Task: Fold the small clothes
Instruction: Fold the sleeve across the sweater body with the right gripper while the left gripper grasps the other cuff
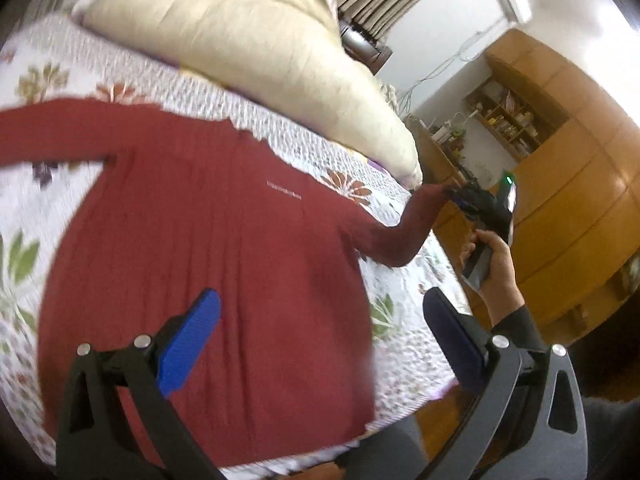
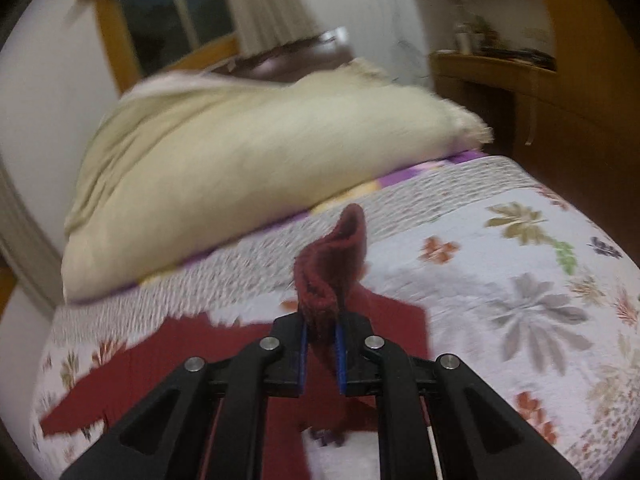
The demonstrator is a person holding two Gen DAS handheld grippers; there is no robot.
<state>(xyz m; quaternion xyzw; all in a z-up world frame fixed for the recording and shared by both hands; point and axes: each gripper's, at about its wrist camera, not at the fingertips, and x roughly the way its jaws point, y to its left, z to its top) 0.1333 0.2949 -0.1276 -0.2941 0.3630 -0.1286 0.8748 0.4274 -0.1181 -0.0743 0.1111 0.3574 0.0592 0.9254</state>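
Sweater (image 1: 208, 248) sleeve-to-sleeve across bed, cuff in right gripper (image 2: 321, 344)

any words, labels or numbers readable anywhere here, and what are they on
Red sweater: one small line of white lettering on the chest, too small and blurred to read.
Shelf items in the wooden cabinet: any labels are too small to read.
Floral bedspread, cream pillow: no text.

A dark red long-sleeved sweater (image 1: 208, 264) lies spread flat on the floral bed quilt (image 1: 404, 344), small white lettering across it, one sleeve cuff (image 2: 336, 268) lifted and pinched upright.
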